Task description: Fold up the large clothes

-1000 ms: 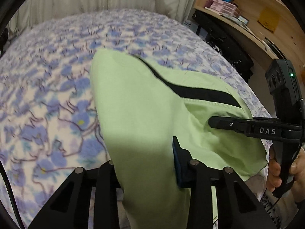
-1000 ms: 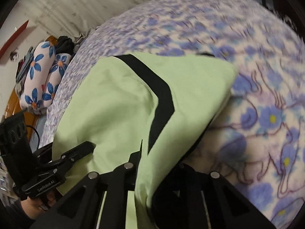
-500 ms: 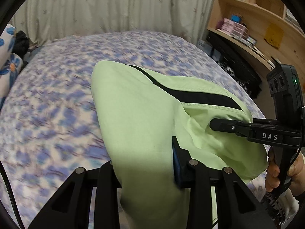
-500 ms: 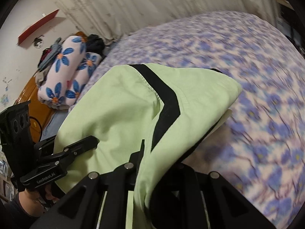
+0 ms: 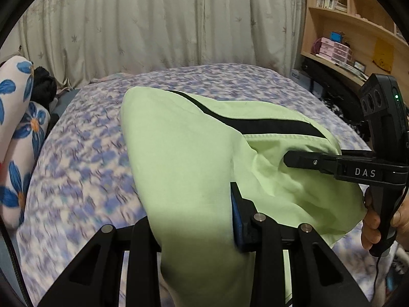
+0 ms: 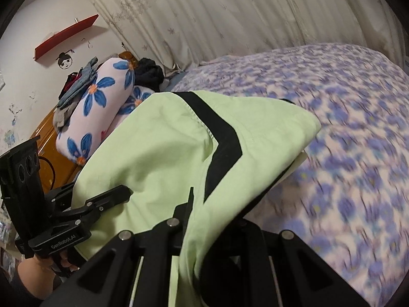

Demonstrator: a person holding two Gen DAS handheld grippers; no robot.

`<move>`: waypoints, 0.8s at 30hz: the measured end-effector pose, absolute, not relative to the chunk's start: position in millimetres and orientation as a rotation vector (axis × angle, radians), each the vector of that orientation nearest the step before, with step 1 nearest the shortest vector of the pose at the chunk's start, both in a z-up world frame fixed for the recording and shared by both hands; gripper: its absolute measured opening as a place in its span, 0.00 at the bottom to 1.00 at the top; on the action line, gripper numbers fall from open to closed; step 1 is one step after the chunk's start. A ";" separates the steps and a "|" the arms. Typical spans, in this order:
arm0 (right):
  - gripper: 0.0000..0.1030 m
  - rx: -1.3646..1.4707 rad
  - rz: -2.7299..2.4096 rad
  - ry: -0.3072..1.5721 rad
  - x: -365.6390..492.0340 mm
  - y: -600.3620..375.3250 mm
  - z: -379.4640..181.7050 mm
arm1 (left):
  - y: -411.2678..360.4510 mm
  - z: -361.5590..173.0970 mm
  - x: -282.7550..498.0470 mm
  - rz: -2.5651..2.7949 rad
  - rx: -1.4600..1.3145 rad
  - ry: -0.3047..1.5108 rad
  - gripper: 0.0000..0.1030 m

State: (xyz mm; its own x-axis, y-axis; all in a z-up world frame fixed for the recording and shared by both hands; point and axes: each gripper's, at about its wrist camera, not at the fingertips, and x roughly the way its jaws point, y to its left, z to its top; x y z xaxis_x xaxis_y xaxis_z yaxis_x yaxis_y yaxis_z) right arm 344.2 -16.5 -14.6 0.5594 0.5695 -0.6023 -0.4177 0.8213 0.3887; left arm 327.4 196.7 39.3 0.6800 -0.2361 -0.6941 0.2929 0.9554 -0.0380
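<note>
Garment: a light green garment with a black stripe is hanging folded over between the two grippers, above the bed
Left gripper: the left gripper is pinching a thick fold of the garment, jaws part closed around the cloth
Right gripper: the right gripper is clamping the opposite edge, jaws nearly together on the fabric
Hands: a hand is gripping each handle
Bed: a purple flowered blanket is covering it
Surroundings: flowered pillows, a pale curtain and a wooden bookshelf are standing around the bed
</note>
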 end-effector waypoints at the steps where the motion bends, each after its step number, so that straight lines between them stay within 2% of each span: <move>1: 0.11 0.219 0.586 0.777 358.9 -7.9 -17.4 | 204.5 36.7 342.6 -0.296 0.080 0.768 0.31; 7: 0.11 0.280 0.606 0.738 430.1 26.1 -40.3 | 249.2 13.9 420.2 -0.290 0.118 0.768 0.31; 12: 0.11 0.346 0.602 0.791 484.0 50.5 -97.2 | 283.3 -33.6 476.8 -0.246 0.158 0.843 0.36; 14: 0.13 0.347 0.560 0.889 501.5 59.9 -131.9 | 298.2 -74.1 498.6 -0.168 0.149 0.944 0.42; 15: 0.17 0.344 0.546 0.966 508.2 65.1 -153.0 | 302.5 -90.1 504.3 -0.133 0.149 0.988 0.47; 16: 0.28 0.333 0.531 1.009 510.6 67.8 -164.8 | 310.8 -119.2 512.7 -0.064 0.150 1.076 0.58; 17: 0.33 0.319 0.515 1.036 510.8 69.1 -173.0 | 317.5 -130.7 513.0 -0.030 0.130 1.085 0.65; 18: 0.41 0.325 0.521 1.042 509.1 67.4 -175.6 | 321.6 -133.5 510.4 0.001 0.115 1.066 0.82; 19: 0.42 0.326 0.525 1.036 507.0 65.4 -173.7 | 329.1 -132.8 506.1 0.068 0.108 1.014 0.92; 24: 0.43 0.213 0.496 0.967 494.6 55.2 -140.9 | 341.6 -116.3 492.6 0.157 0.081 0.947 0.92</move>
